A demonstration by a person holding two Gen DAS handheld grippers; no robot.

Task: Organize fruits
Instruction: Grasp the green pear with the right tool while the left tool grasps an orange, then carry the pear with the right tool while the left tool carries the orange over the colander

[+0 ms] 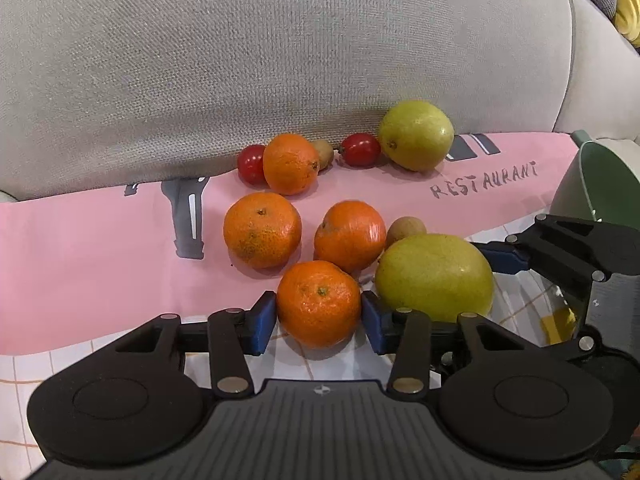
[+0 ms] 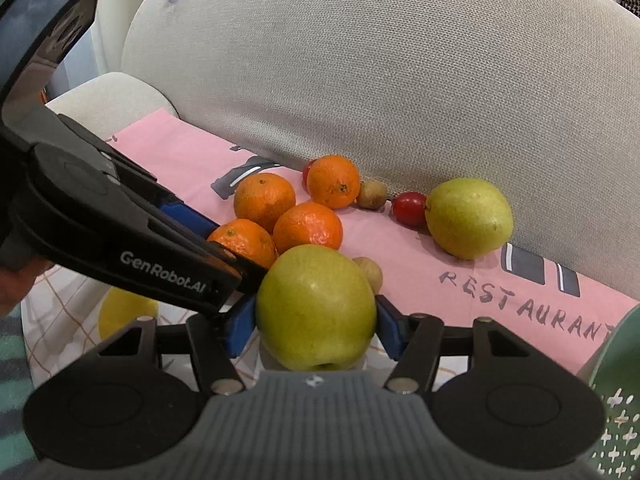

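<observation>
Fruits are lying scattered on a pink cloth (image 1: 100,264) spread against a grey sofa cushion (image 1: 280,60).

From the left wrist camera, the left gripper (image 1: 319,312) is pointing down at the nearest mandarin (image 1: 319,304). Its blue pads (image 1: 262,326) are sitting against both sides of that mandarin, clamped on it. Three more mandarins, two red cherry tomatoes, two small brown fruits and a far green pear (image 1: 416,134) are lying beyond. A large green apple (image 1: 434,276) is sitting just to the right, with the right gripper's fingers around it. A green bowl (image 1: 600,184) is showing at the right edge.

From the right wrist camera, the right gripper (image 2: 316,330) is clamping the same apple (image 2: 316,308), blue pads pressing on its flanks. The left gripper's black body (image 2: 132,240) is crossing in from the left, very near.

To lift well, each hand is probably best raising straight up before travelling, since the two tools are crowding each other and the neighbouring mandarins are touching. Gentle pressure is likely enough; round fruit may be prone to slipping or rolling.
</observation>
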